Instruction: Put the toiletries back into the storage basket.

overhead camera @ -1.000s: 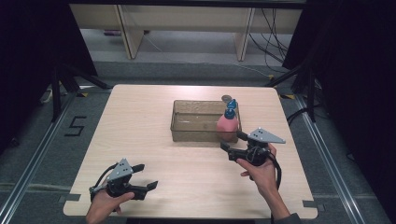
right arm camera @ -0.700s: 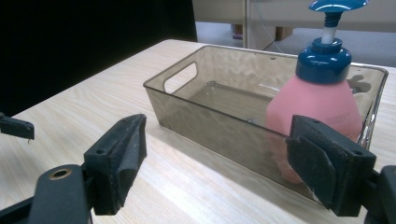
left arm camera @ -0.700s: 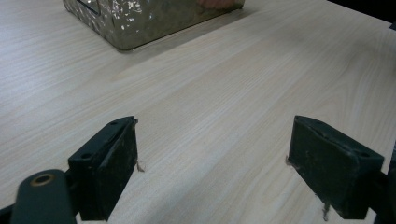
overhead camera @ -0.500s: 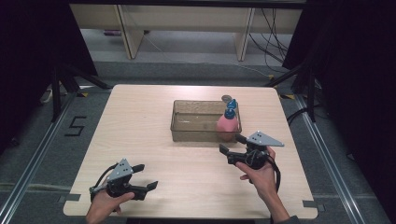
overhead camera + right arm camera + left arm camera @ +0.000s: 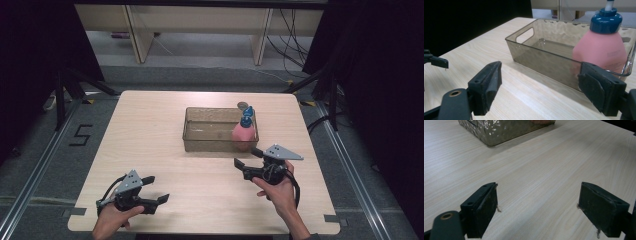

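A smoky see-through bin [image 5: 210, 131] sits right of the table's middle. At its right end a pink bottle [image 5: 243, 134] with a blue cap stands upright. My right gripper [image 5: 247, 157] hovers open just in front of that end, held by a hand, nothing between its jaws. In the right gripper view its wide-open gripper [image 5: 539, 92] faces the bin [image 5: 541, 60] and the bottle [image 5: 602, 47]. My left gripper [image 5: 157, 189] is open near the front left of the table, far from the bin. In the left gripper view its gripper [image 5: 537, 207] frames bare wood, with the bin's corner [image 5: 496, 130] beyond.
The light wooden table [image 5: 150, 130] has open room to the left of and in front of the bin. A small round grey object [image 5: 243, 105] lies just behind the bin's far right corner. Dark stands and cables surround the table on the floor.
My right gripper has drawn back a little from the bin toward the table's near edge. The left gripper has stayed where it was.
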`<state>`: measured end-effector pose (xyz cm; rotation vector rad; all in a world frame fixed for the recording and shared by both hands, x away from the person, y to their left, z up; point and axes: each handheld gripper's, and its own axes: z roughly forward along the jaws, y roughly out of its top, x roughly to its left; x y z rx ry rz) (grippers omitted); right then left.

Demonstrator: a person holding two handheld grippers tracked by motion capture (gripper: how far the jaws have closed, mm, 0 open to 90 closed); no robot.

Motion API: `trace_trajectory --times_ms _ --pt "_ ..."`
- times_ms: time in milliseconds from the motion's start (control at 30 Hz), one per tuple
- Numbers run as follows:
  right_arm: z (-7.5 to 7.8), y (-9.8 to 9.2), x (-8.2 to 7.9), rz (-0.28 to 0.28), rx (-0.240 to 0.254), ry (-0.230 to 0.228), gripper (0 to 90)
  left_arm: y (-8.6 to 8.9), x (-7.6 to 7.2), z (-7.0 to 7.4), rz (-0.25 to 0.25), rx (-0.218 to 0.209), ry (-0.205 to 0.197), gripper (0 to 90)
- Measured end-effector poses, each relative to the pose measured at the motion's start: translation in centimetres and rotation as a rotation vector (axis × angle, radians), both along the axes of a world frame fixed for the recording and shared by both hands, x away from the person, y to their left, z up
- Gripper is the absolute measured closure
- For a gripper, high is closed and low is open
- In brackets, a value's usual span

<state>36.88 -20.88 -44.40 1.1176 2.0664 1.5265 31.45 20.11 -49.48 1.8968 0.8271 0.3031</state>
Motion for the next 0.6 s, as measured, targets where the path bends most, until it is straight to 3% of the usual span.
trace_trajectory --times_ms 100,133,233,367,400,433,467,500,533,600 --pt "-0.07 0.12 -0.2 -0.004 0.018 0.02 18.7 -0.12 0.01 0.06 -0.004 -0.004 -0.001 15.2" --pt "-0.28 0.01 0.05 0.003 -0.005 -0.018 16.5 -0.14 -0.01 0.03 0.003 0.009 0.002 15.2" --pt "-0.27 0.03 -0.06 0.009 -0.012 -0.003 15.6 -0.2 0.11 -0.11 -0.002 0.003 0.005 15.2" --pt "-0.27 -0.12 -0.02 -0.001 -0.038 -0.045 15.6 -0.25 0.07 -0.03 0.002 0.017 0.009 15.2" --pt "-0.21 -0.01 -0.38 0.0 -0.001 0.007 15.6 -0.19 0.1 -0.05 -0.001 0.023 0.009 15.2" --pt "-0.21 -0.01 -0.38 0.0 -0.001 0.007 15.6 -0.2 0.14 -0.13 -0.006 0.014 0.006 15.2" --pt "-0.27 -0.22 -0.13 -0.002 -0.031 -0.045 15.6 -0.18 0.06 -0.12 0.0 0.017 0.007 15.2" --pt "-0.3 -0.14 -0.18 0.008 -0.016 -0.043 15.6 -0.22 0.06 -0.18 -0.001 0.0 0.001 15.2" --pt "-0.23 -0.12 -0.36 0.01 -0.02 -0.03 15.7 -0.07 -0.01 0.02 0.004 0.014 0.001 15.2" --pt "-0.28 0.13 -0.67 0.003 -0.002 -0.008 15.7 -0.04 0.03 0.03 0.0 0.0 -0.002 15.2"
